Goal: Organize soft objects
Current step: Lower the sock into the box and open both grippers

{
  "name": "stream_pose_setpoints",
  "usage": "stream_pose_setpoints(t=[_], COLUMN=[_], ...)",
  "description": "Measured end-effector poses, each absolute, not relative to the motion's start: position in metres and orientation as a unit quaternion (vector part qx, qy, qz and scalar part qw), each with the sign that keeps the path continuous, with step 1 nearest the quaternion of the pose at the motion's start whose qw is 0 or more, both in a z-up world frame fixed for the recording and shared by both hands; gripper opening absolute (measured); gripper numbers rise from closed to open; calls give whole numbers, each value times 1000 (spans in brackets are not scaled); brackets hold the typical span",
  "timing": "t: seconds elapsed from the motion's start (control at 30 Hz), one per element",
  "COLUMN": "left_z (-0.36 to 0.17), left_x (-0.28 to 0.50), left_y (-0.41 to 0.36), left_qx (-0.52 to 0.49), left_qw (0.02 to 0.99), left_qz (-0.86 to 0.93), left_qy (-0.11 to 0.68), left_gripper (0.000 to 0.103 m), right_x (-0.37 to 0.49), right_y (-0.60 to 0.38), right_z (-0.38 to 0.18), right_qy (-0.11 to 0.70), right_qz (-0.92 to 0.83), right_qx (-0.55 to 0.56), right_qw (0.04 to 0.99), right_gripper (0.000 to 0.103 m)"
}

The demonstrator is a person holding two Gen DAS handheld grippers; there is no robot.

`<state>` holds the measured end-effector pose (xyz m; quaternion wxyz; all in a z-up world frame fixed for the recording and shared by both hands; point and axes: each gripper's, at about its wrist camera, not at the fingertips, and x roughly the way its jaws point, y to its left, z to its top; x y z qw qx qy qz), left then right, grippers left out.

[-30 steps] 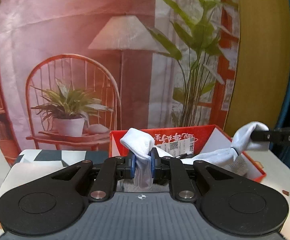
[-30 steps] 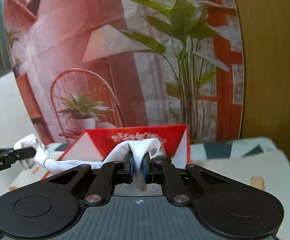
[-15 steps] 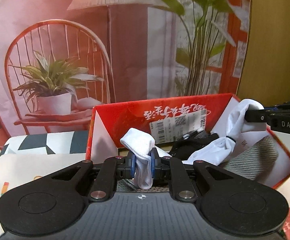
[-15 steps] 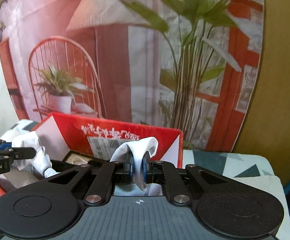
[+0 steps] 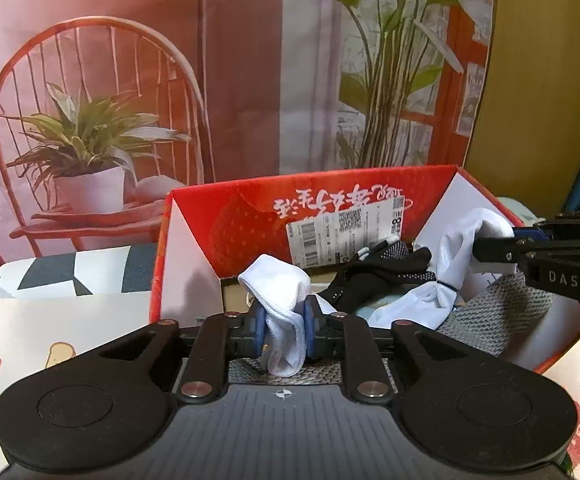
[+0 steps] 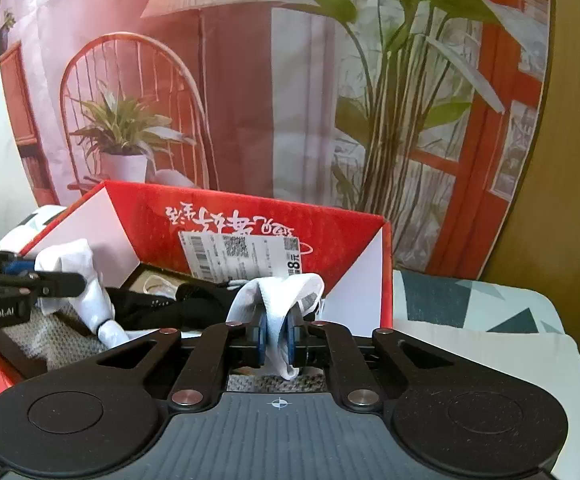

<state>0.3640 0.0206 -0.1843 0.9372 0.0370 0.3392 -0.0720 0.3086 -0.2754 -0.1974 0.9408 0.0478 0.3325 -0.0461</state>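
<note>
Basically both claws hang over the red box (image 5: 250, 216) with one white sock bundle strung between them. Left claw (image 5: 284, 330) has one end of the white sock (image 5: 278, 292) between its blue pads (image 5: 259, 330), right claw (image 6: 277, 338) has the other end; both have just been opening, cloth is between the pads in each, pads look to touch it but only barely.

Risks as I judge them:
- Uneven release: if one side lets go first, the bundle swings toward the other claw and could drape over the box wall at 3 o'clock in the left view instead of dropping inside.
- Snag: loose weave may cling to a pad and ride out when the claw withdraws.
- Pile is already high: black glove (image 5: 374, 276) and grey knit cloth (image 5: 498, 316) sit under the drop point, so the sock may roll off them toward the rim and onto the desk (image 5: 70, 328).
</note>
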Motion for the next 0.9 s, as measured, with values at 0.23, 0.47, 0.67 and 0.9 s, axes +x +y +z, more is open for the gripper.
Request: stream_pose_setpoints(t=[0.23,0.47,0.67,0.9], left_z=[-163,-141,-142,-165], left_x=[347,302,261,230], left_y=[24,24,33,46], left_qx=[26,28,-1,-31], left_qw=[946,957,960,956], left_qz=[-90,-115,-122,-110], left_qy=[310,264,252,271], left_gripper=[56,59,59,59], right_x=[292,255,214,182], right_y=[-272,-261,-243,-226], right_z=[-182,-168,-169,-187], right_qy=[302,257,230,232], right_qz=[-63,-49,-29,-19], right_qx=[46,68,98,103], right_qw=[950,963,968,967], right_gripper=[47,52,52,52])
